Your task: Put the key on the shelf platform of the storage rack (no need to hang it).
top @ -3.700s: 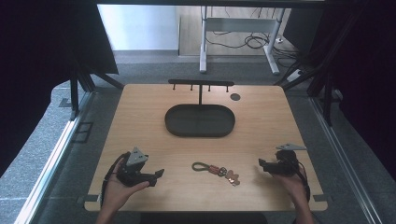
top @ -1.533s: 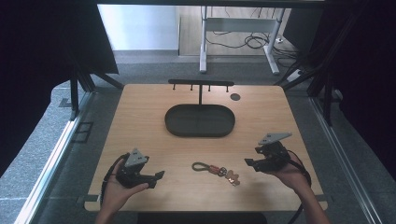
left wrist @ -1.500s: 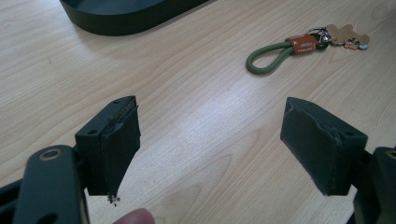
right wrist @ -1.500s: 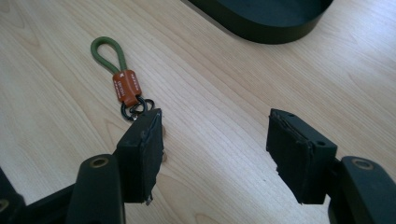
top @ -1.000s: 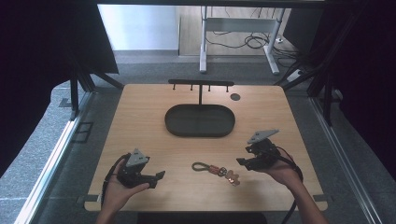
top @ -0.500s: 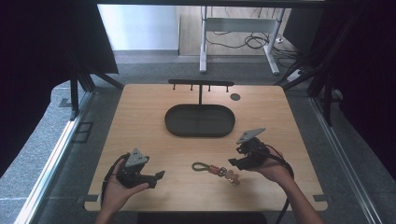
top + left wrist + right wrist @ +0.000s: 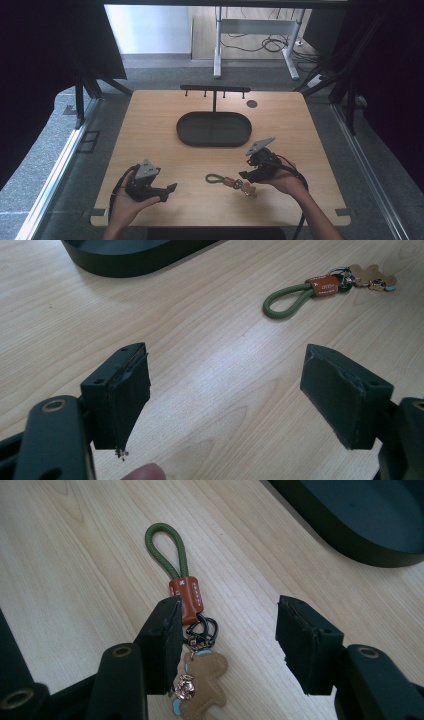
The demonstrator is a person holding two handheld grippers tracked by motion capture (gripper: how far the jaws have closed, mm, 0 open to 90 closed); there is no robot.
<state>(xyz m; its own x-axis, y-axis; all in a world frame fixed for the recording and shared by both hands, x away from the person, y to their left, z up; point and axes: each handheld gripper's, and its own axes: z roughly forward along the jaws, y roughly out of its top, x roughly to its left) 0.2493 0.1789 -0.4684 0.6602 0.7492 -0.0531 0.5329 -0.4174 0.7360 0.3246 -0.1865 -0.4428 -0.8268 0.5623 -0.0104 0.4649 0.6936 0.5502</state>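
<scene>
Since the earlier frames, the right gripper (image 7: 246, 176) is moving in from the table's right edge and is now sitting over the keychain (image 7: 188, 630), jaws wide and empty, one jaw beside the brown tab. Its long axis is running away from this gripper, green loop (image 7: 166, 547) farthest. Parked well apart, the left gripper (image 7: 167, 190) is also gaping empty. Behind, the tray (image 7: 186, 136) is lying empty below its hook rack (image 7: 215, 90).

Markings on the keychain

We see faint pale marks on the keychain's orange tab (image 7: 187, 598), just ahead of the right gripper's jaws, too small to read.
</scene>
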